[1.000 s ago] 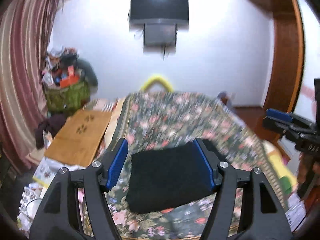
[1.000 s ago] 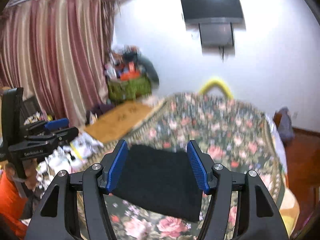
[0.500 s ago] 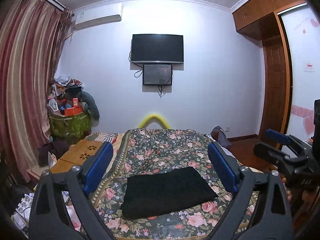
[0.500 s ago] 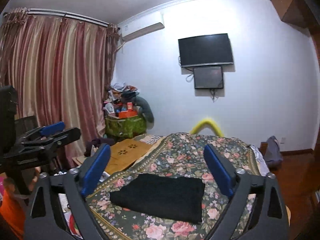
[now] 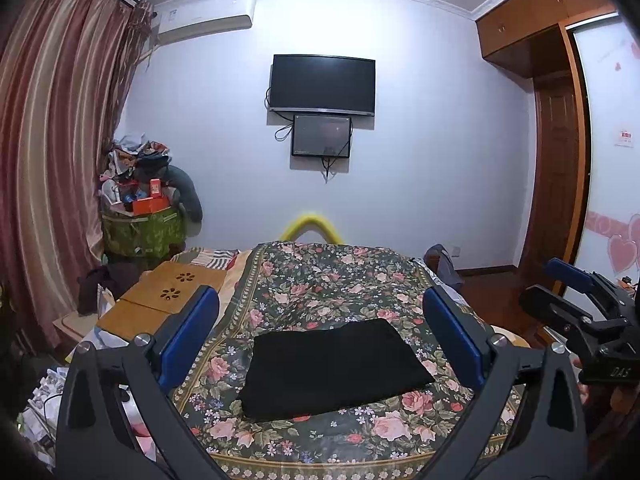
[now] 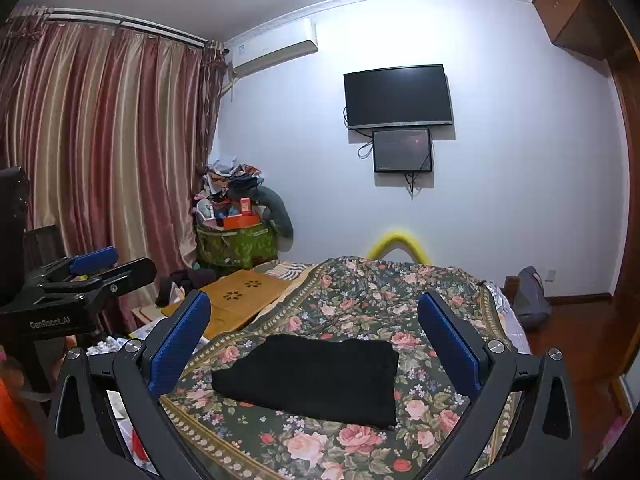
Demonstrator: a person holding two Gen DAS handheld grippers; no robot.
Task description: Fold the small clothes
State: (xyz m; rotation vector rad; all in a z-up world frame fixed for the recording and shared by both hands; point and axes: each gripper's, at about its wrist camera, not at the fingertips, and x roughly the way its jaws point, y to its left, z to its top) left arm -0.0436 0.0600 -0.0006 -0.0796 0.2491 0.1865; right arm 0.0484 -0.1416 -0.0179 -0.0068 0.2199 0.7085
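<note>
A black garment (image 5: pixel 332 366) lies folded into a flat rectangle on the floral bedspread (image 5: pixel 332 280); it also shows in the right wrist view (image 6: pixel 316 376). My left gripper (image 5: pixel 320 336) is open and empty, held well above and in front of the garment. My right gripper (image 6: pixel 316 336) is also open and empty, raised above the garment. The right gripper shows at the right edge of the left wrist view (image 5: pixel 576 296), and the left gripper at the left edge of the right wrist view (image 6: pixel 88 272).
A low wooden table (image 5: pixel 168 296) stands left of the bed. A green basket piled with clutter (image 5: pixel 140 224) sits by the striped curtain (image 5: pixel 52 160). A TV (image 5: pixel 322 84) hangs on the far wall. A wooden wardrobe and door (image 5: pixel 556 160) are at the right.
Both grippers have lifted up and back from the folded garment and their jaws have opened wider. The garment stays flat on the bed.
</note>
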